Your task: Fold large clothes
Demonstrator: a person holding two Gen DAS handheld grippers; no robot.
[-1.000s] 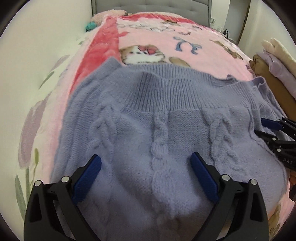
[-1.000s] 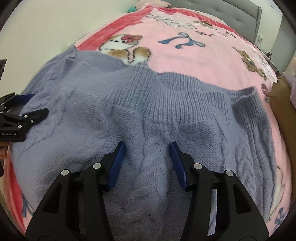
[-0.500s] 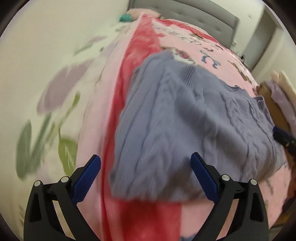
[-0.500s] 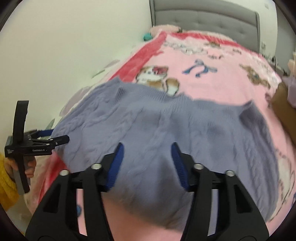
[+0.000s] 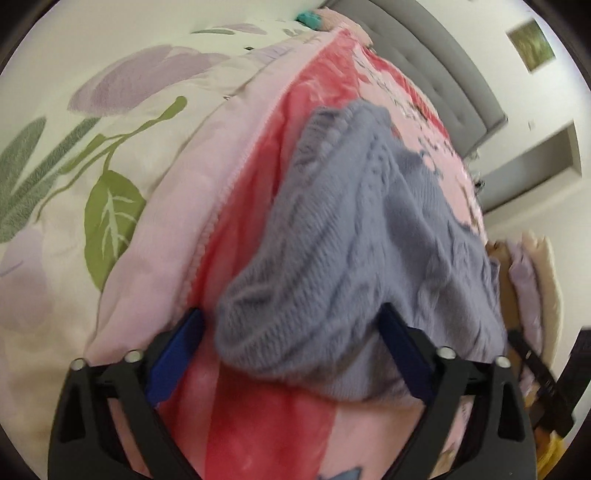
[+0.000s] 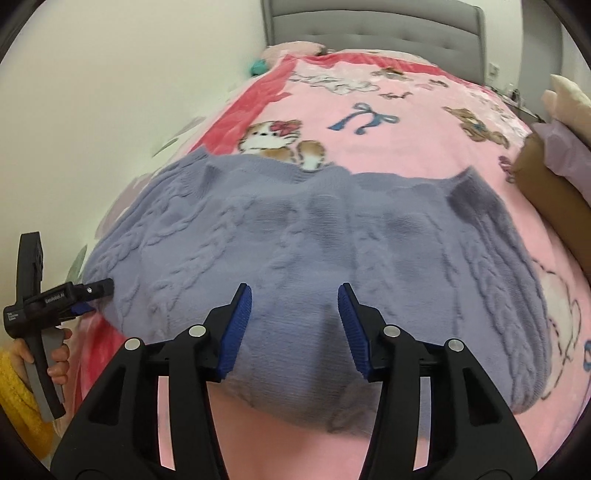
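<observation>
Pink blanket point(image 6: 424, 147) on the bed, lavender sweater point(image 6: 295, 236) part-folded.
My left gripper point(image 5: 291, 354), closing around the sweater's corner, and half-open right gripper point(image 6: 295, 328) hold nothing; thick knit could slip.

Bed point(image 6: 373, 26): you work on one with a grey padded headboard.
Cover: pink cartoon blanket point(image 6: 406, 144), red border.
On it: your lavender cable-knit sweater point(image 6: 314, 236), spread flat; folded clothes point(image 6: 554, 147) at right.

**A bedroom with a pink bed**

A bed fills the room, covered by a pink blanket point(image 6: 413, 144) with cartoon animals and a red border. Behind it stands a grey padded headboard point(image 6: 373, 26). The wall point(image 6: 129, 74) at the left is plain white. A small picture point(image 5: 530, 44) hangs on another wall.
</observation>
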